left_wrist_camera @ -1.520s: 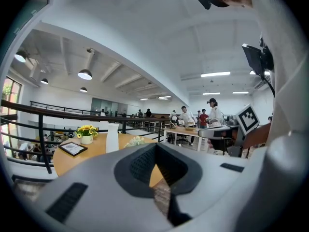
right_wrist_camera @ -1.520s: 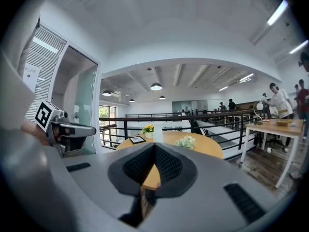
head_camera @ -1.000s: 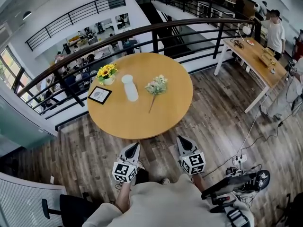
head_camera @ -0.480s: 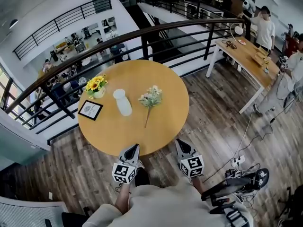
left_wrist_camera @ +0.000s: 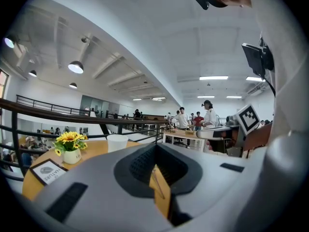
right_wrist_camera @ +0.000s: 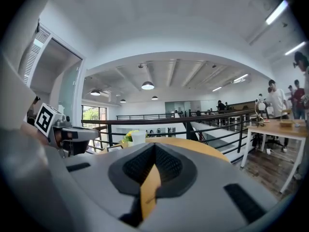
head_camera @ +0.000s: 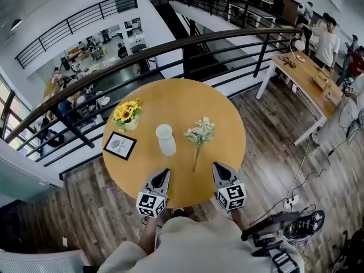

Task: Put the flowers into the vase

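Pointing forward and close to level, the left gripper [head_camera: 164,175] and the right gripper [head_camera: 218,169] sit side by side low in front of the person's torso, each with its marker cube toward the body and its nose just over the near edge of the round, light-wood bench [head_camera: 187,98]. Each gripper's own view shows its dark ribbed jaws drawn together with nothing held between them; only a sliver of the bench top shows through the notch below. The white ceramic vase [head_camera: 165,139] stands upright near the middle of the bench, ahead of the left gripper and well apart from it. The spray of pale flowers [head_camera: 199,134] lies flat on the wood just to the right of the vase, not touching it, with its blooms toward the far side and its long thin stem running back toward the person, so that its end falls between the two gripper noses. Left of the vase sit a small white pot of yellow sunflowers [head_camera: 127,114] and a black-framed card [head_camera: 119,145] lying flat. The bench stands on dark wood-plank flooring [head_camera: 267,147] beside a curved black metal railing [head_camera: 187,38] that overlooks a lower level. At the far right, people [head_camera: 328,41] stand by a long rectangular wooden desk with white legs [head_camera: 310,78].
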